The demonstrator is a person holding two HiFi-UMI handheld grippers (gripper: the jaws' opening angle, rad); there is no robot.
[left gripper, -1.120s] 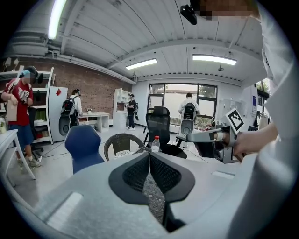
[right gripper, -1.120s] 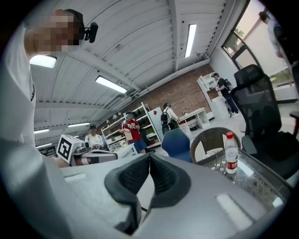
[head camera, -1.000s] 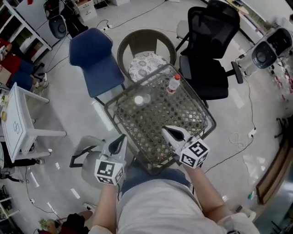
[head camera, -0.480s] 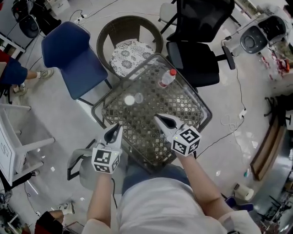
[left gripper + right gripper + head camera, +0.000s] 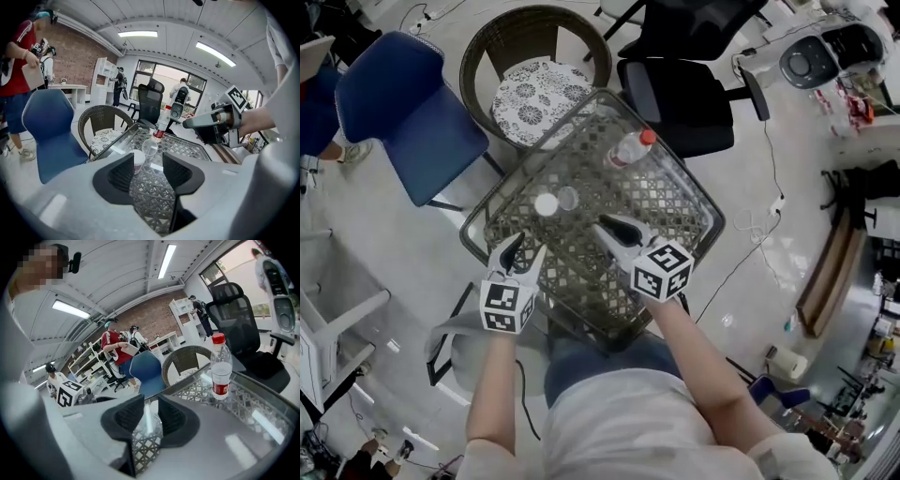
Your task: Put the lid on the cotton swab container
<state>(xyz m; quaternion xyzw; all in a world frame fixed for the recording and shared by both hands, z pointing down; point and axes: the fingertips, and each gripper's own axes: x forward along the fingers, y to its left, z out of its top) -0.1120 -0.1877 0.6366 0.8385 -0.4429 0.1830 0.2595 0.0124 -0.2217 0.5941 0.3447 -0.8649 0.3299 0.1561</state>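
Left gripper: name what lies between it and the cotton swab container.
The head view shows only bare glass tabletop between the left gripper and the cotton swab container. The gripper's jaws have just been opening, empty.

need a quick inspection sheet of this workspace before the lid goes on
surface: glass-topped wicker table, three items on it
job's things: white container upright and uncovered; clear lid close beside it on the table
clutter: bottle, red cap, upright near the far edge
grippers: left gripper and right gripper over the near side; both sets of jaws have just been opening, stand apart, nothing held
cables: cable on the floor right of the table
surroundings: blue chair, wicker chair, black chair on the far side; people in the background
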